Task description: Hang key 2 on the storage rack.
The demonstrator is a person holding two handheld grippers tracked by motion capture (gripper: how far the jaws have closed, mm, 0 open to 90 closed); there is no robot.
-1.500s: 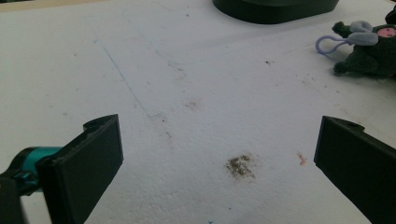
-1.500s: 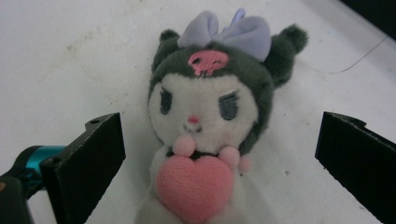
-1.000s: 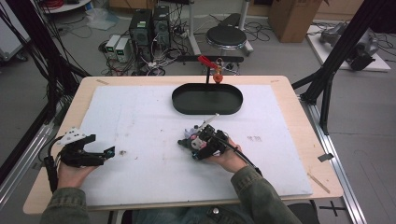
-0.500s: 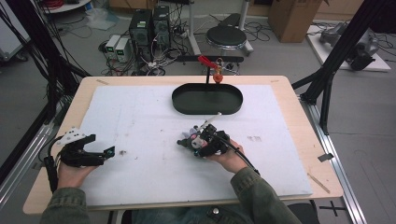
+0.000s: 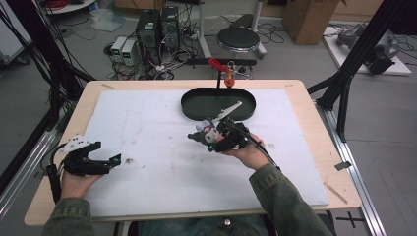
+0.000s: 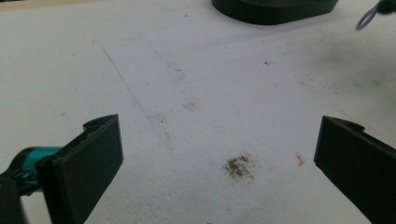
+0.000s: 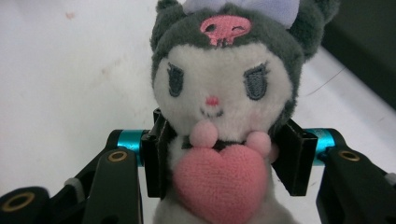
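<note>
A small plush toy [image 7: 224, 116] with a grey hood, white face, pink skull mark and pink heart sits between the jaws of my right gripper [image 7: 224, 158], which is shut on its body. In the high view the plush toy [image 5: 206, 133] is held just above the white mat, in front of the black oval tray [image 5: 192, 105]. My left gripper [image 5: 105, 162] rests at the mat's left edge. Its jaws stand wide apart over bare mat [image 6: 205, 93], with nothing between them.
The black oval tray [image 6: 275, 9] lies at the back centre of the white foam mat [image 5: 147, 128]. A red-handled clamp [image 5: 221, 69] stands behind it at the table's far edge. A brown stain [image 6: 239, 165] marks the mat between the left jaws.
My right gripper has carried the plush toy a little up and back, toward the black tray. The left gripper has stayed still.
</note>
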